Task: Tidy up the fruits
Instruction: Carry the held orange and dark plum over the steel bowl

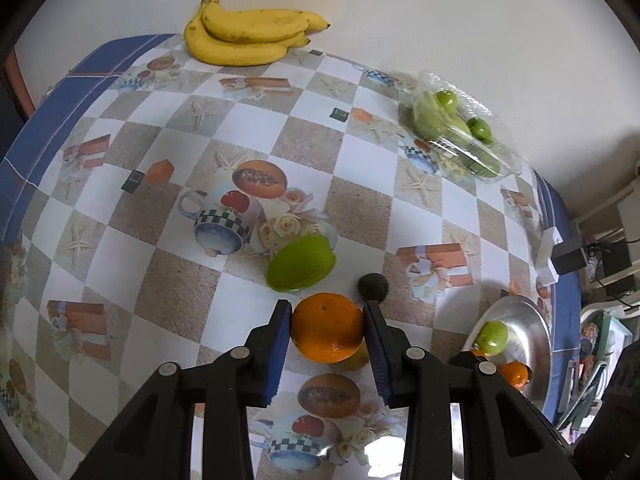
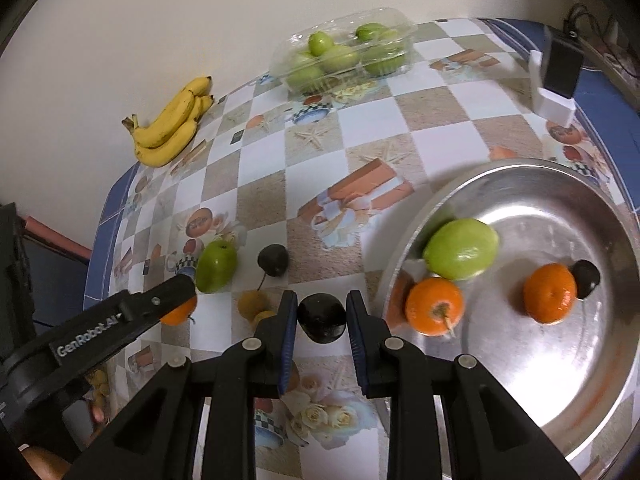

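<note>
My left gripper (image 1: pixel 326 322) is shut on an orange (image 1: pixel 327 327) just above the checkered tablecloth; it also shows in the right wrist view (image 2: pixel 182 312). A green fruit (image 1: pixel 301 263) and a dark plum (image 1: pixel 373 287) lie just beyond it. My right gripper (image 2: pixel 322 312) is shut on a dark plum (image 2: pixel 322 317) left of the steel tray (image 2: pixel 600 400). The tray holds a green fruit (image 2: pixel 461 253), two oranges (image 2: pixel 434 306) (image 2: pixel 551 293) and a dark plum (image 2: pixel 586 278).
A banana bunch (image 1: pixel 248 36) lies at the far edge by the wall. A clear plastic box of green fruits (image 2: pixel 346 54) sits at the back. A black adapter on a white block (image 2: pixel 556 76) stands at the right edge. Small yellow fruits (image 2: pixel 253 305) lie between the grippers.
</note>
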A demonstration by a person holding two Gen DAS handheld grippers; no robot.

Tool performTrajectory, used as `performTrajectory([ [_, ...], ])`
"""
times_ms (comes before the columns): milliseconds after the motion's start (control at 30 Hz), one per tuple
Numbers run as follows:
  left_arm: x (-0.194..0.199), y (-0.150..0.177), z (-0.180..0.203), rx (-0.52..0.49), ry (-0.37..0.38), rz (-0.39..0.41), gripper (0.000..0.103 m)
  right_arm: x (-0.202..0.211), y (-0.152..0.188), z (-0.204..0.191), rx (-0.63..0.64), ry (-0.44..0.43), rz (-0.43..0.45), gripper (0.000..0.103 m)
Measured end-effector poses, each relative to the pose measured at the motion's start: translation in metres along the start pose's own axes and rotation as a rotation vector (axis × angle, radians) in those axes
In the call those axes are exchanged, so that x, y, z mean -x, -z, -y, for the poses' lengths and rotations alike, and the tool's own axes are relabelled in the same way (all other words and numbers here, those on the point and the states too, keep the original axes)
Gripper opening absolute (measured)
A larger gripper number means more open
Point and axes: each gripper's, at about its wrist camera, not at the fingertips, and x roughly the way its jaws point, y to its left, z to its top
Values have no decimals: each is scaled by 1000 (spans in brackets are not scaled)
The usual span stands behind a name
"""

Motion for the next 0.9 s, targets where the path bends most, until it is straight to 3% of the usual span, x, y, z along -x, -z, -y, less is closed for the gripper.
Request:
performTrajectory([
  [333,12,18,31,-65,29,2,39,23,4,26,-56,45,21,26],
  [900,16,72,117,-283,78,-45,39,68,27,94,-201,120,87,26],
])
